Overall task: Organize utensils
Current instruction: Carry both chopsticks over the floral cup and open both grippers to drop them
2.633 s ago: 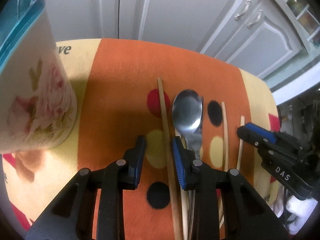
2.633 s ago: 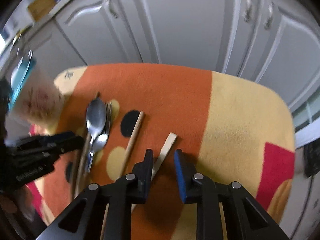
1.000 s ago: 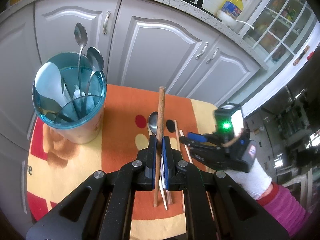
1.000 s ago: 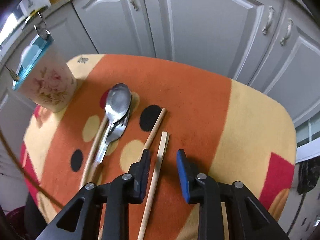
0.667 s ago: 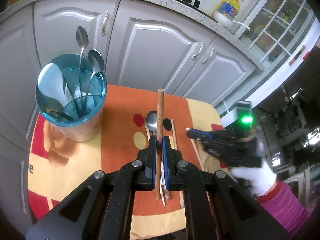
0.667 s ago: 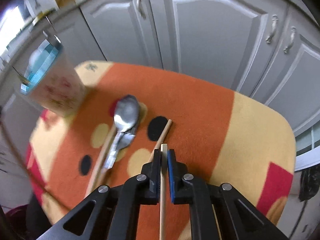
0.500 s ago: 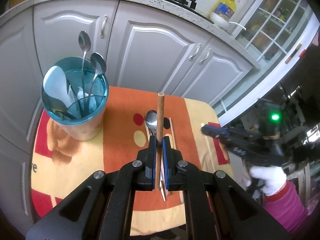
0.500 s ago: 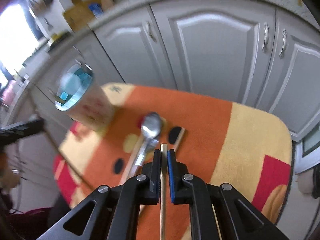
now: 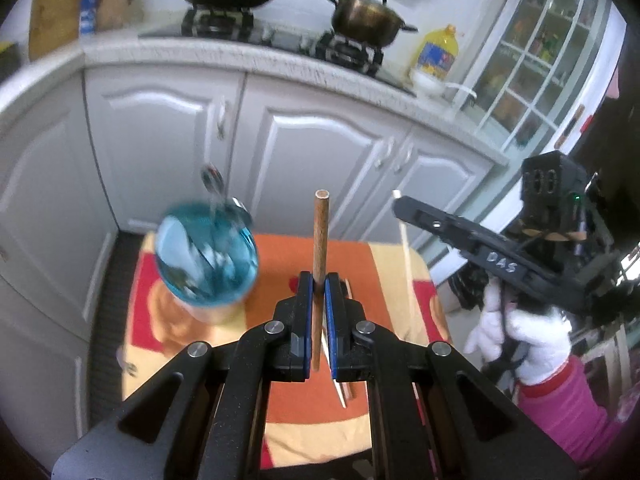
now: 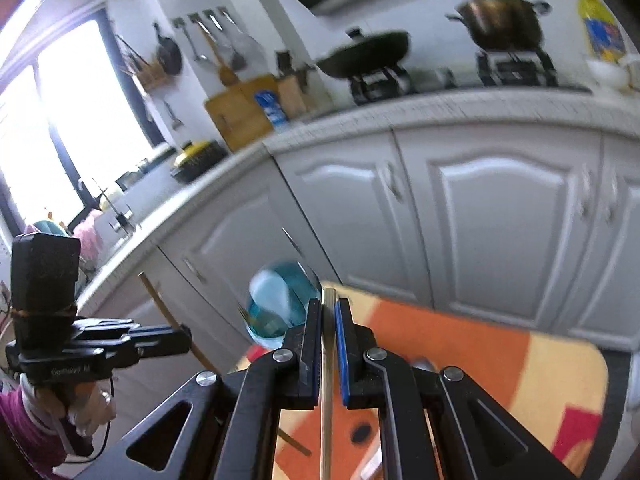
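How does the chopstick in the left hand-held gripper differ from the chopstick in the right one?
The left chopstick is brown; the right chopstick is pale. The left chopstick is thick with a round end; the right chopstick looks much thinner. Both stand roughly upright, each pinched in a shut hand-held gripper, left and right, above the orange cloth.

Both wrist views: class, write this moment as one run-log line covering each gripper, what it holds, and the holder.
left gripper: shut on brown chopstick | right gripper: shut on pale chopstick | blue utensil cup: on mat, holds spoons
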`<state>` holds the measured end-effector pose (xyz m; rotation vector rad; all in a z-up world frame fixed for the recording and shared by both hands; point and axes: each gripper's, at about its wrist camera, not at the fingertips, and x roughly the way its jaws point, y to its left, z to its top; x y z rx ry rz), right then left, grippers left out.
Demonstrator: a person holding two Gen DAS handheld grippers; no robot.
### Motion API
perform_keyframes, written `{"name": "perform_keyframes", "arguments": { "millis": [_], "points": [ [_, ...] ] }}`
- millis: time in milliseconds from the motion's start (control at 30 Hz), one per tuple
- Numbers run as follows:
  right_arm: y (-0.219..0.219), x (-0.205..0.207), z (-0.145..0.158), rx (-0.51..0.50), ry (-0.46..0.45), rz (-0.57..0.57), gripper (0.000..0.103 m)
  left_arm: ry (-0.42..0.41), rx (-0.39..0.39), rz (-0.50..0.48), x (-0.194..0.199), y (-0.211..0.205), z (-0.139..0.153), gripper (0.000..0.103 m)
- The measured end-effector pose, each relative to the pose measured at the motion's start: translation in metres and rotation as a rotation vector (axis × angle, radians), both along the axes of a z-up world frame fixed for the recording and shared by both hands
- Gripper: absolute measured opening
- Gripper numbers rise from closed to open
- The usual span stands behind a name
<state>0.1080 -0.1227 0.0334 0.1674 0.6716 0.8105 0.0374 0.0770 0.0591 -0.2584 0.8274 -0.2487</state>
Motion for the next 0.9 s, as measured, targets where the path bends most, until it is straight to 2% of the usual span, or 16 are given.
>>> {"name": "perform_keyframes", "arguments": {
  "millis": [200,367,667,900],
  "points": [
    [0.065,0.023,0.024,0.036,-0.064,0.046,0.006,-0.062,0.063,0.083,0.013,0.042,0.040,0.005],
    [0.119,0.046,0.024,0.029,-0.096,0.084,0.006,-0.077,0.110,0.148,0.044,0.070,0.050,0.005],
    [0.168,0.078,0.000,0.030,-0.176,0.066,0.006,-0.030,0.152,0.196,0.081,0.091,0.017,0.005],
    [0.179,0.081,-0.022,0.025,-0.252,0.032,0.006,0.015,0.151,0.198,0.090,0.093,-0.014,0.005]
  ]
}}
